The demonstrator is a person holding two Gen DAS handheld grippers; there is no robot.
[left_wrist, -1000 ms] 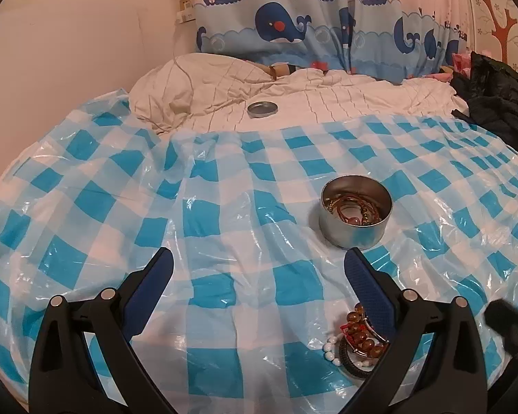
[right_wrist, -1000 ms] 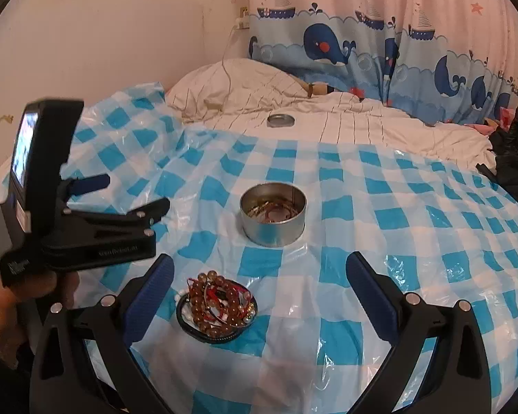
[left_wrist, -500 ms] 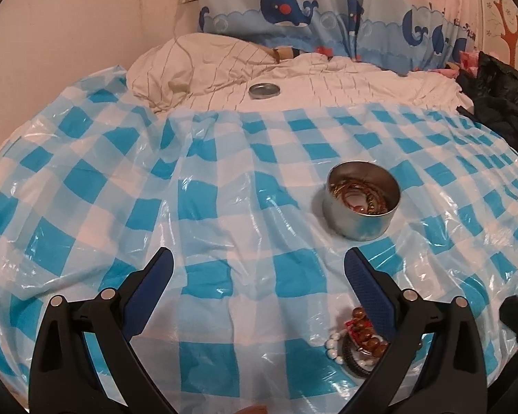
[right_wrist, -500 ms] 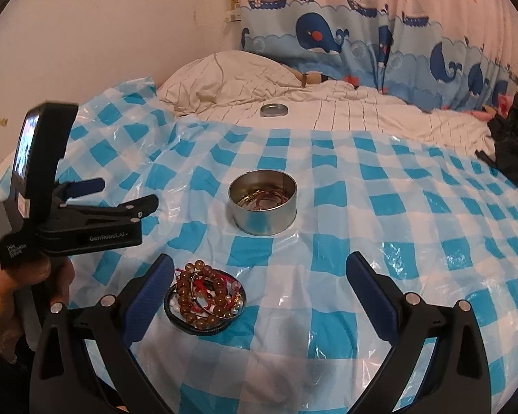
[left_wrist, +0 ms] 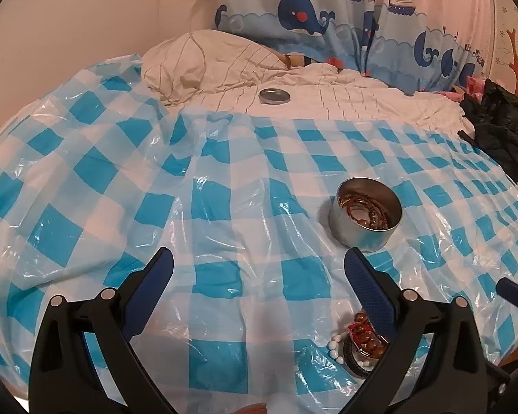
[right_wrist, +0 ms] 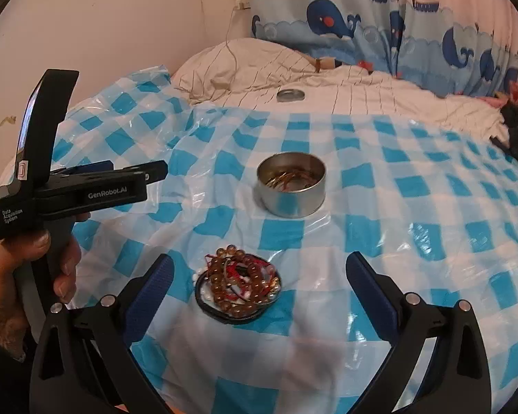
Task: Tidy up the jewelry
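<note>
Right now both your grippers hover spread and empty: the left gripper (left_wrist: 259,269) is off to the side, and the right gripper (right_wrist: 259,270) faces the bead pile (right_wrist: 240,284), ready to reach. That pile of brown beads, red cord and white pearls sits heaped on what looks like a dark lid, near the round tin (right_wrist: 291,184) already holding bangles.

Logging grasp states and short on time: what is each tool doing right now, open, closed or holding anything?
Left tool: open, holding nothing, above the blue-checked plastic sheet.
Right tool: open, holding nothing.
</note>
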